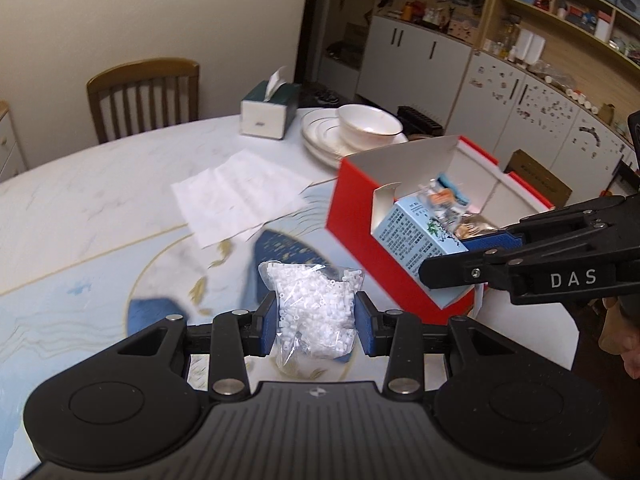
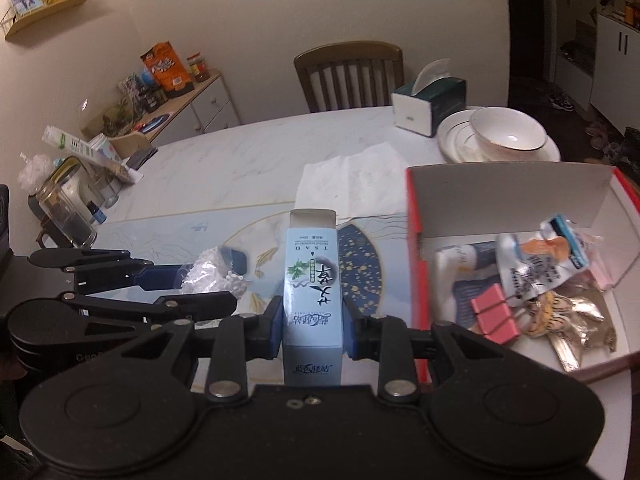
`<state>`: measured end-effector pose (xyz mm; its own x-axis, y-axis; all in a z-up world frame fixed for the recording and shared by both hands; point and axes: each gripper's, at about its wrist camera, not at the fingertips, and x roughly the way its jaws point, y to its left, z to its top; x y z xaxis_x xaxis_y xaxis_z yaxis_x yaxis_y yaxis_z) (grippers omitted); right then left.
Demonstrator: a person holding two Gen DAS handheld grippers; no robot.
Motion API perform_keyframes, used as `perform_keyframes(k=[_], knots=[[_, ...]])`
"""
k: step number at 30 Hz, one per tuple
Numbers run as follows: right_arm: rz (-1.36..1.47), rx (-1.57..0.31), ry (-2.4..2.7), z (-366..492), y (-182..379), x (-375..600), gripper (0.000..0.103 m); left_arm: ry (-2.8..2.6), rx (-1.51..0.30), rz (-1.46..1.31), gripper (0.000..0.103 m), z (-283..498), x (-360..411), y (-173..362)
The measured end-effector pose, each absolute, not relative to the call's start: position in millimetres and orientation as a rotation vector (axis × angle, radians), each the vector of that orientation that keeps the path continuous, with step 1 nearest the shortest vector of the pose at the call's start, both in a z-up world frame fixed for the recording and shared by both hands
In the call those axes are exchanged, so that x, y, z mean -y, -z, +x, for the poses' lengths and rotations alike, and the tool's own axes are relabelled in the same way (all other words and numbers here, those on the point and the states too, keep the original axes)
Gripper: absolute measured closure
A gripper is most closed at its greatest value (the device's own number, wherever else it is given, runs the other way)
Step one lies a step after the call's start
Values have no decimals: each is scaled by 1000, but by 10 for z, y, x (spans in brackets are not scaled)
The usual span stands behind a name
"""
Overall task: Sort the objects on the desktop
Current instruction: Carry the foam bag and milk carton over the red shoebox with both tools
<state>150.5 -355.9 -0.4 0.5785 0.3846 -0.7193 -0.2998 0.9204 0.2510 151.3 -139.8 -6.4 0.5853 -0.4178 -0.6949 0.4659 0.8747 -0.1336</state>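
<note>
Right wrist view alone shows pink clips (image 2: 496, 314) inside red box (image 2: 416, 204); right gripper (image 2: 312, 330) clamps blue carton (image 2: 312, 276), long axis forward, open flap away; left gripper (image 1: 316, 320) clamps bead bag (image 1: 312, 304)

You can read "DAS" on the right gripper (image 1: 452, 258) arm; "TSAO" on the light-blue carton (image 2: 313, 280); other print illegible.

Left gripper (image 1: 316, 322) has its blue pads squeezed on a clear bag of white beads (image 1: 314, 312), held up over the marble table (image 1: 100, 184). Right gripper (image 1: 460, 258) comes in from the right, clamping a light blue carton (image 1: 416, 236) in front of the red box (image 1: 360, 224).
</note>
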Motion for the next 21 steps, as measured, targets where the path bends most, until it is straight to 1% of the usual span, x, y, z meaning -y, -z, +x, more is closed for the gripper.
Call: perform_keyframes(k=[11,21], knots=[[127,-840,-324,1429,-42,4125,75,580,-762,108,65,1528,1923,-47],[134,-830,-245,1449,-8,4673,75,653,-729,171,65,1612,2570,-103]])
